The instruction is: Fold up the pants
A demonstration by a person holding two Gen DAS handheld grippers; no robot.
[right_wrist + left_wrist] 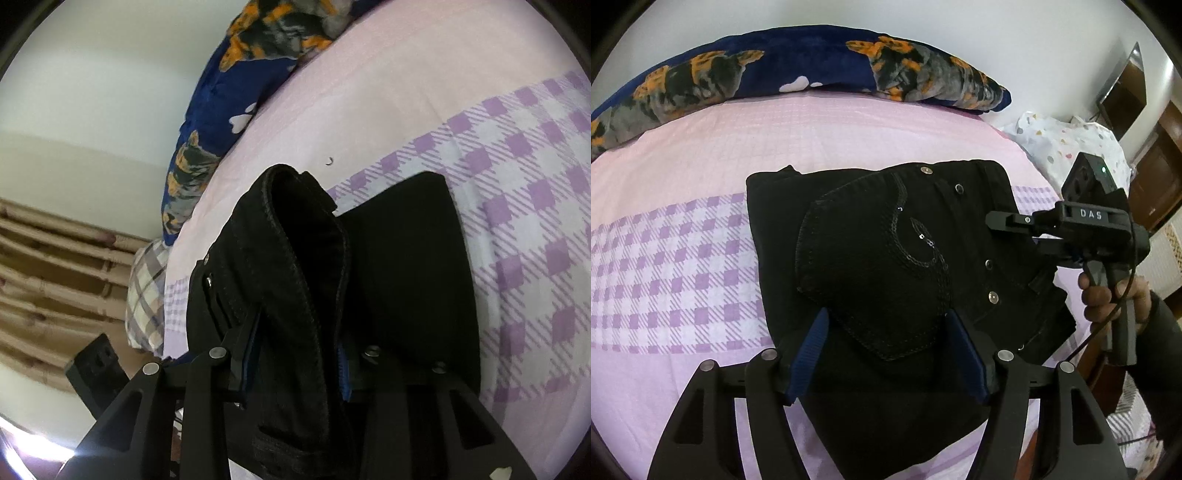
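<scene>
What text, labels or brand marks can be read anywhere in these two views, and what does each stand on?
"DAS": white letters on the black body of the right gripper, seen in the left wrist view.
The black pants carry only a sequin swirl on the pocket, no letters.
The right wrist view shows no readable text.
</scene>
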